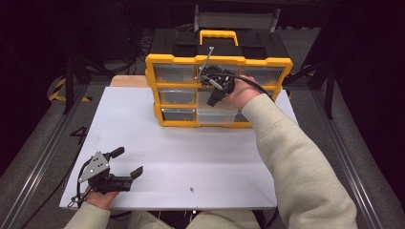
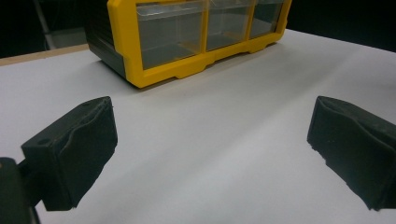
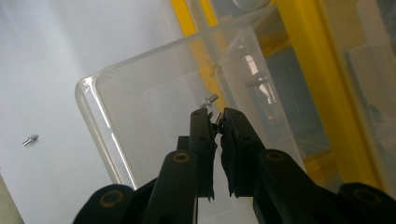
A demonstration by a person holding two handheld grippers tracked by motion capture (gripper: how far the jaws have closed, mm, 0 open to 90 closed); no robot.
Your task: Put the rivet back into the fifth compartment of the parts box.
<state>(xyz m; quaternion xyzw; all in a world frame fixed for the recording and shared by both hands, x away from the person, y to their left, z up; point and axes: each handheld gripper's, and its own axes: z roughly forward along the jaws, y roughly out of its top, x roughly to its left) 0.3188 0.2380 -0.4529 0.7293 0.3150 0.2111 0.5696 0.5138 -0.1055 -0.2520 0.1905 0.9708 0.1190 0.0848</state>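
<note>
I have the right gripper (image 3: 218, 122) up at the yellow organizer (image 1: 218, 90), hanging over a clear drawer (image 3: 154, 112) pulled out of its front; its jaws are clamped almost together on a small metal screw (image 3: 217, 119), of which just a sliver shows between the tips, so I read it as a tip pinch and nothing deeper; a second screw (image 3: 209, 99) lies on the drawer floor just beyond the jaw tips, and a third screw (image 3: 30, 139) sits out on the white table (image 1: 191, 152), well apart from the organizer; my left gripper (image 1: 129, 162) rests low at the near left corner of the table, jaws spread wide and holding nothing

What worries me: the grip is so shallow that any twitch of the hand could flick the screw out sideways, and it would likely bounce off the drawer rim onto the table; letting go too high risks the same bounce; I also judge the drawer is drawn far out, so a knock from the jaws might tip it or pull it free of its slot

As for the held screw, its long axis seems to run roughly along the jaws, slanting up and slightly right in the right gripper view, though too little shows to say which end is the head; the one in the drawer lies slanted, its broader end toward the upper right
</note>
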